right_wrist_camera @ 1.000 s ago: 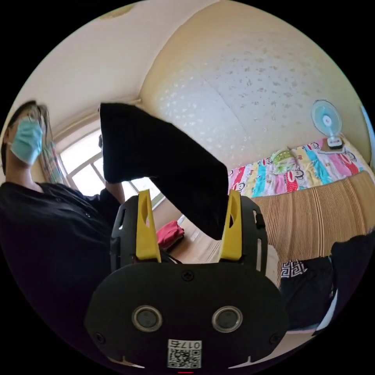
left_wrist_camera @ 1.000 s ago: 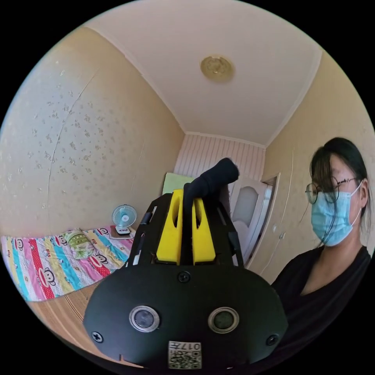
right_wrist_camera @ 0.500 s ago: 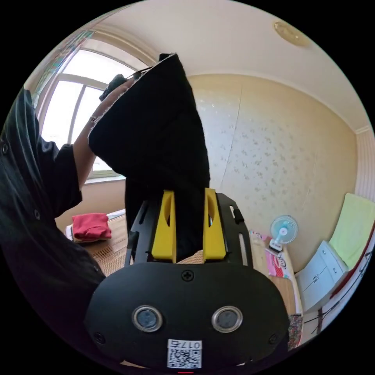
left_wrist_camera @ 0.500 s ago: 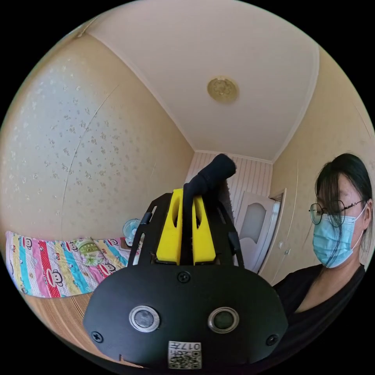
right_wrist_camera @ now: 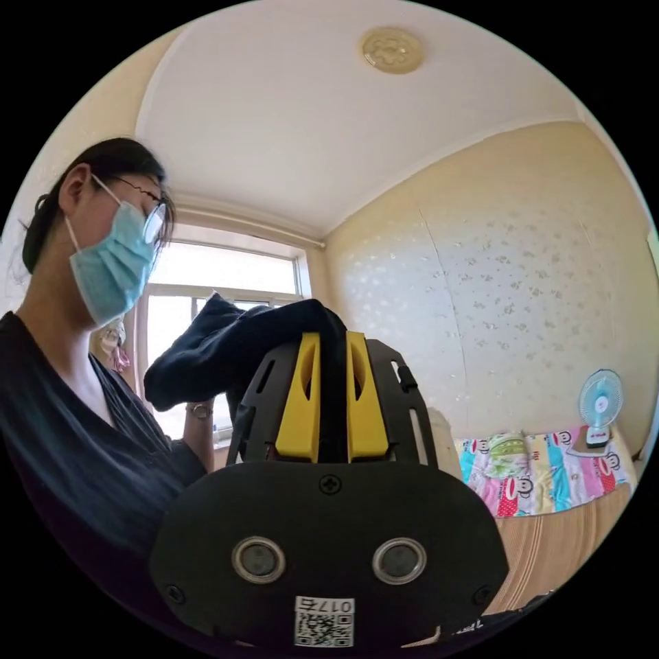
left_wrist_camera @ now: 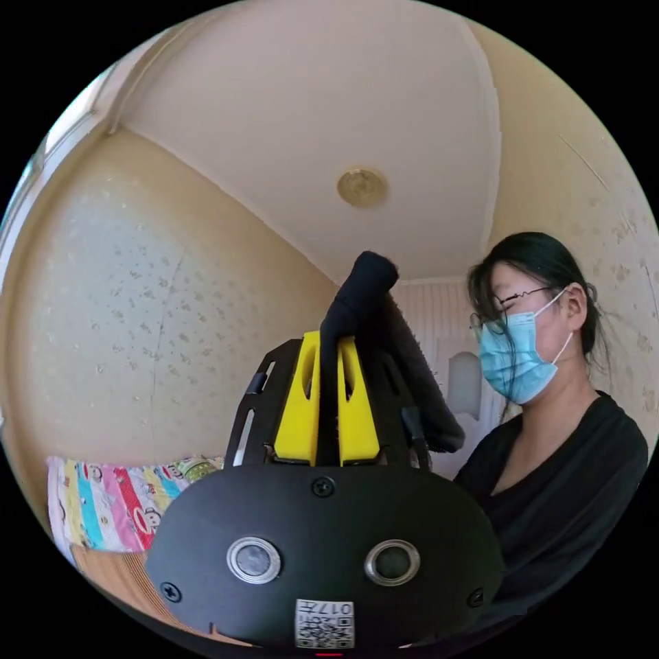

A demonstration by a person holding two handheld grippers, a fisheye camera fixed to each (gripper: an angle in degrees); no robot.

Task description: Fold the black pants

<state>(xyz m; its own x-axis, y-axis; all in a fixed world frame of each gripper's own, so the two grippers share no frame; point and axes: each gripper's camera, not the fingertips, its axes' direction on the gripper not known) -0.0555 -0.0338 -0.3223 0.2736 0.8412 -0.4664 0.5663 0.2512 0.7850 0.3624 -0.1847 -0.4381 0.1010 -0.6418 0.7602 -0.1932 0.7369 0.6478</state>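
Black pants (left_wrist_camera: 357,295): held aloft, pinched at two spots.
Left tool (left_wrist_camera: 328,343): yellow jaws pressed together on a fabric fold.
Right tool (right_wrist_camera: 333,340): jaws clamped on the pants; cloth drapes toward the window (right_wrist_camera: 206,274).

Ceiling lamp (left_wrist_camera: 361,187): round, pale gold, mounted flat on the white ceiling.
Walls (right_wrist_camera: 508,274): cream wallpaper with a small scattered pattern.
Window (right_wrist_camera: 226,295): bright, white-framed, behind the person in the right gripper view.
Bed cover (right_wrist_camera: 549,473): striped in pink, blue, yellow and red with cartoon monkey faces.
Green bundle (right_wrist_camera: 506,453): lying on the bed cover.
Fan (right_wrist_camera: 598,406): small, light blue, upright near the wall.
Mat (right_wrist_camera: 549,549): ribbed, tan, just beside the bed cover.
Door (left_wrist_camera: 464,384): white with an arched panel.
Person (left_wrist_camera: 549,439): in a black top, mask and glasses.
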